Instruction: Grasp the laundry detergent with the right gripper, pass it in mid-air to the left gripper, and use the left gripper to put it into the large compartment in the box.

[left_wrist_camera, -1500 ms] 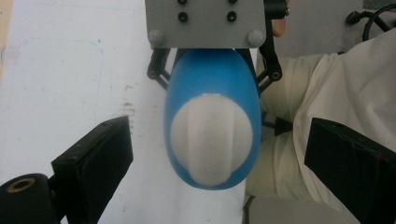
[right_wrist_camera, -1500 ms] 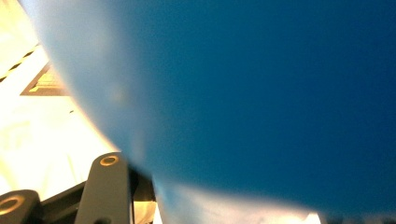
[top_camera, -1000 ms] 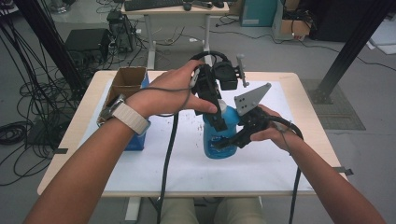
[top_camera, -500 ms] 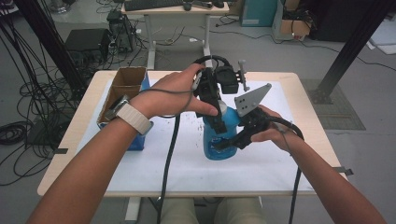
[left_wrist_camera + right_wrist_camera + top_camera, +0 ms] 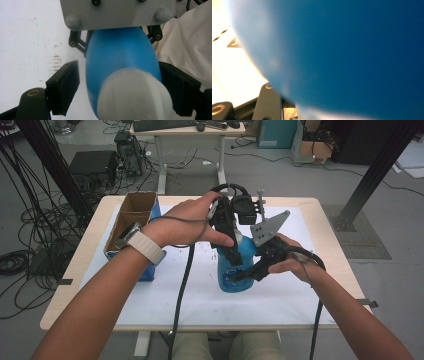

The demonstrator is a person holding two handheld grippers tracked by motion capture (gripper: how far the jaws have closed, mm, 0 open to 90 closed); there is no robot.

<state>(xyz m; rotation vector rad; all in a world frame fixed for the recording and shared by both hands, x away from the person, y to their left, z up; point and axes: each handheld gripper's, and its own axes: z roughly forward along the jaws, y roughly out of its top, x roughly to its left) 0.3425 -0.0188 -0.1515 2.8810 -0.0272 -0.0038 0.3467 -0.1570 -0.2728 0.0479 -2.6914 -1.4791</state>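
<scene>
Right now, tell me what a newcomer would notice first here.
A blue bottle stands mid-table on the white sheet, with the right gripper clamped on its body from the right. The left gripper comes down over its white cap; its jaws have just been closing, with the bottle between them and the left pad not yet touching. An open cardboard box sits at the table's left edge.

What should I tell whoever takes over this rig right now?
Right gripper: shut on the blue bottle's body, holding it upright on the white mat.
Left gripper: above, jaws either side of the white cap, just been closing; left pad is not touching, right pad unclear.
Done: bottle held.
Left: grip the cap, probably unscrew it.
Cardboard box stands at the mat's left.
</scene>
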